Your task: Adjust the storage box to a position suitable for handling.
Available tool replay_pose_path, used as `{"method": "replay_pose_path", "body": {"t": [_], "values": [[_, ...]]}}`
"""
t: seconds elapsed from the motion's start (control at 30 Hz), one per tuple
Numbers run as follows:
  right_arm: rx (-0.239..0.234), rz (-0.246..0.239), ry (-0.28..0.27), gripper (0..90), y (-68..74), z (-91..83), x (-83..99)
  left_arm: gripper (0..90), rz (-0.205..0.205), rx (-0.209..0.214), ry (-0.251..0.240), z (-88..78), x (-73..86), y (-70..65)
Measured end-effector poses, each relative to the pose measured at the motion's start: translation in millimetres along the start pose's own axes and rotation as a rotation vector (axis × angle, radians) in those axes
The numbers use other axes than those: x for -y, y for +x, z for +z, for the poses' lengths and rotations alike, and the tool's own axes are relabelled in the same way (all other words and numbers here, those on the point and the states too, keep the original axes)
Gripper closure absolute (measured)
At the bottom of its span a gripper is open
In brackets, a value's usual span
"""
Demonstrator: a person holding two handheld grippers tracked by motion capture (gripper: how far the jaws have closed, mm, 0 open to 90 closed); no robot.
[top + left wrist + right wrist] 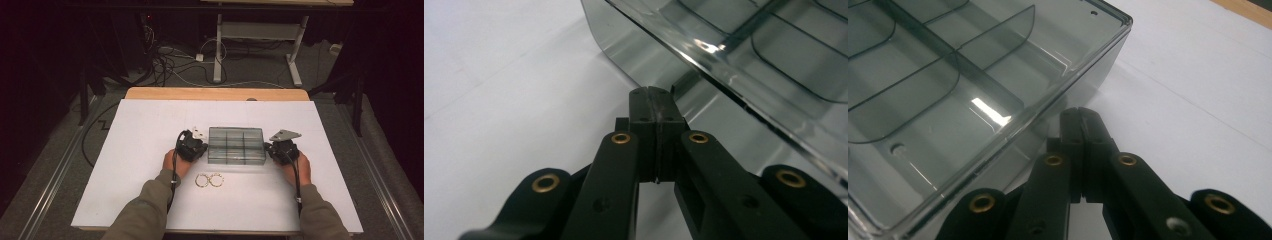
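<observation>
Two hand-held grippers flank a smoky clear compartment box (236,145) near the middle of a white table (150,125) in the high view, the box's long axis running parallel to the table's near edge and its lid facing up. The left gripper (200,148) sits against the box's left end, the right gripper (268,148) against its right end; the fingertips of both are hidden under the gripper bodies, and the person's hands and olive sleeves are cut off by the bottom of the picture. Two small gold-coloured rings (209,180) lie side by side between the box and the near edge; whether they touch is too fine to tell. Cables on the floor beyond the far edge fade into darkness. From the left gripper view, the left gripper (654,95) has its black jaws clenched together with nothing between them, the tips just at the foot of the compartment box (744,55), whose wall and dividers run out of frame at the top and right. From the right gripper view, the right gripper (1079,117) is likewise clamped on nothing, its tips close under the corner wall of the compartment box (948,90); contact cannot be made out in either close view. No brand, label or writing is readable anywhere.
</observation>
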State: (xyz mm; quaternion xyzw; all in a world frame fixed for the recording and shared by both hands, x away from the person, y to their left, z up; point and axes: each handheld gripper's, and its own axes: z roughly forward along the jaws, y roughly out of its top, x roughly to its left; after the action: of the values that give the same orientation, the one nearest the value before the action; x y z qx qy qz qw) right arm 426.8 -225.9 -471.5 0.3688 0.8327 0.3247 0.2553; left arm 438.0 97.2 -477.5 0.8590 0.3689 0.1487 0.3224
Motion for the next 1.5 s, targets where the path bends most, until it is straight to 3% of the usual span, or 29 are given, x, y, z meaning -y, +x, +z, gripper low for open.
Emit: {"method": "replay_pose_path", "body": {"t": [0.13, 0.23, 0.5, 0.83, 0.9, 0.97, 1.1, 1.23, 1.4, 1.5], "values": [[0.003, -0.023, -0.005, 90.0, 14.2, 6.8, -8.5, 86.9, -0.012, -0.009, 0.008, -5.4, 5.6, 8.6], [-0.002, -0.039, -0.008, 90.0, 22.7, 11.5, -14.2, 86.9, -0.007, -0.053, 0.008, -11.6, 14.0, 13.5], [-0.004, -0.051, -0.01, 90.0, 36.2, 19.5, -23.8, 86.9, 0.001, -0.084, -0.002, -19.3, 25.8, 19.1], [-0.002, -0.054, -0.014, 90.0, 37.3, 20.7, -24.8, 86.5, -0.004, -0.077, -0.02, -20.4, 27.7, 21.8], [-0.007, -0.045, -0.026, 86.4, 35.7, 18.5, -24.2, 84.5, 0.002, -0.086, -0.039, -23.7, 28.0, 22.3], [-0.01, -0.03, -0.043, 85.6, 31.9, 13.3, -22.9, 84.6, 0.005, -0.091, -0.049, -26.4, 27.9, 22.1], [-0.004, 0.009, -0.129, 85.6, 24.5, -5.2, -21.1, 84.6, 0.026, -0.121, -0.119, -46.4, 28.3, 19.1], [-0.002, 0.026, -0.185, 85.6, 25.4, -18.8, -18.5, 84.5, 0.04, -0.123, -0.153, -57.2, 30.8, 17.3], [-0.006, 0.006, -0.264, 82.6, 32.6, -38.3, -12.7, 81.7, 0.072, -0.126, -0.231, -76.6, 42.1, 9.5], [0.001, -0.007, -0.296, 81.8, 35.6, -45.5, -14.0, 81.7, 0.098, -0.135, -0.228, -81.0, 44.6, 6.9]]}}
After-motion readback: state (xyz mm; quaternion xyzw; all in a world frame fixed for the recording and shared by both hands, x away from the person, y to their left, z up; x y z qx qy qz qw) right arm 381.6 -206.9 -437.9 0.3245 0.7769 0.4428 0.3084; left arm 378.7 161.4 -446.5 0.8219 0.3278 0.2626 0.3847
